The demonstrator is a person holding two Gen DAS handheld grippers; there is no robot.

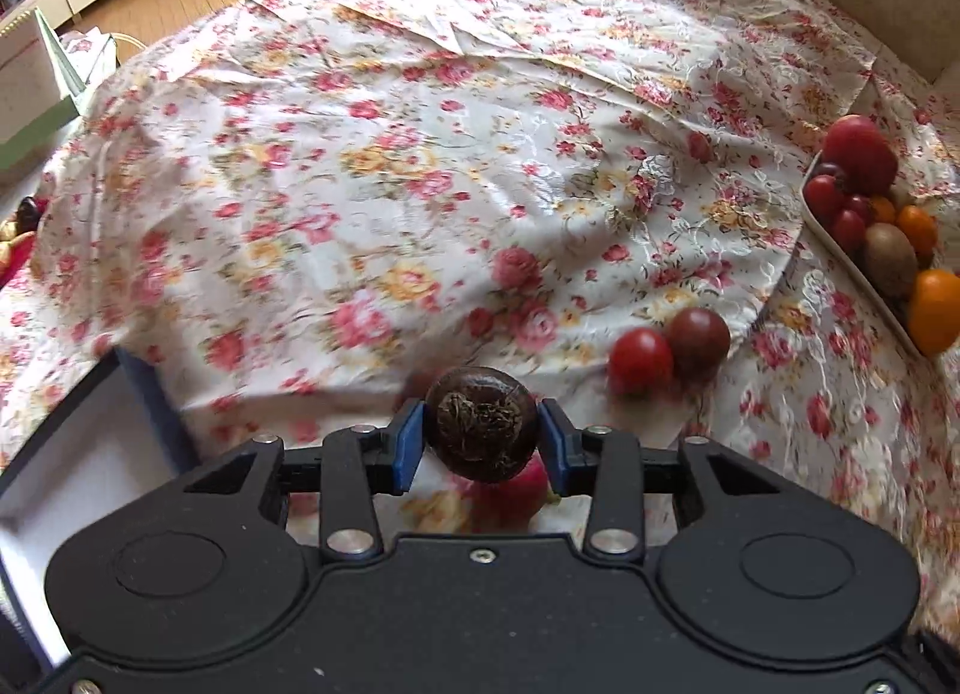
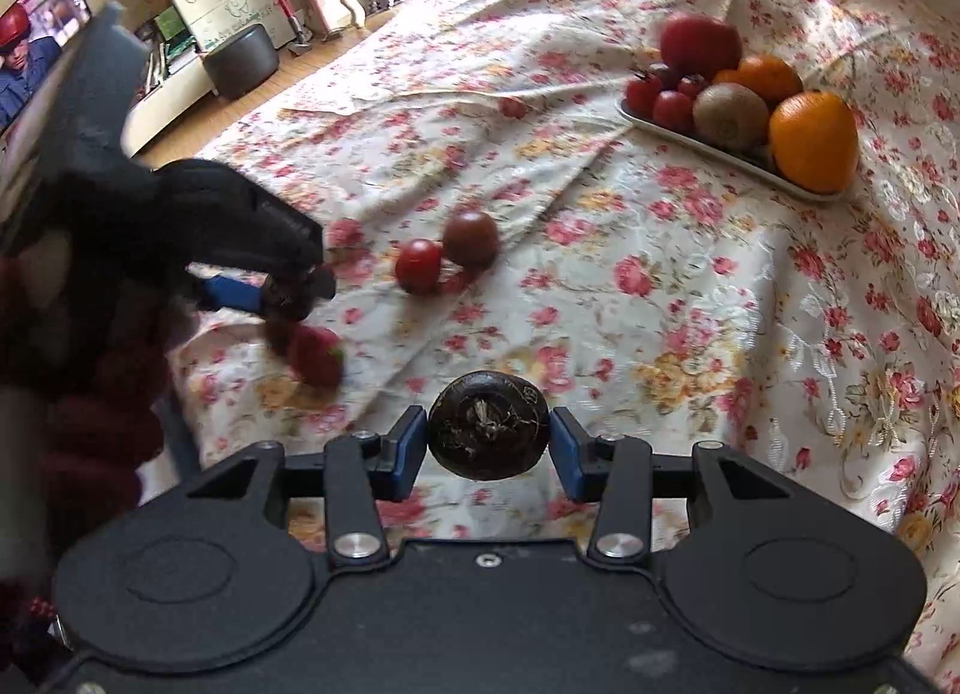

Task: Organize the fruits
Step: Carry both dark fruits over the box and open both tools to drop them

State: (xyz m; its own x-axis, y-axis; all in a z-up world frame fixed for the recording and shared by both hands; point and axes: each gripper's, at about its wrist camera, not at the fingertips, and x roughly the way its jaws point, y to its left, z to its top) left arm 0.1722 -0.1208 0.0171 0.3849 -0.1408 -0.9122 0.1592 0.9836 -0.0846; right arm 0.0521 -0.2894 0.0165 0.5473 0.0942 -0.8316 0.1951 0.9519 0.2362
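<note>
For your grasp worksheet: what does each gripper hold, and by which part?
Each holds a dark brown water chestnut by its opposite sides: left gripper, chestnut; right gripper, chestnut.

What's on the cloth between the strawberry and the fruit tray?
Two tomatoes, a red one and a darker one, touching; the right wrist view shows it, strawberry to tray.

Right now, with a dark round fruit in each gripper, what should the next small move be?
Probably carry both toward the white tray: each water chestnut sits clamped between blue pads, and the tray already holds sorted fruit.
</note>
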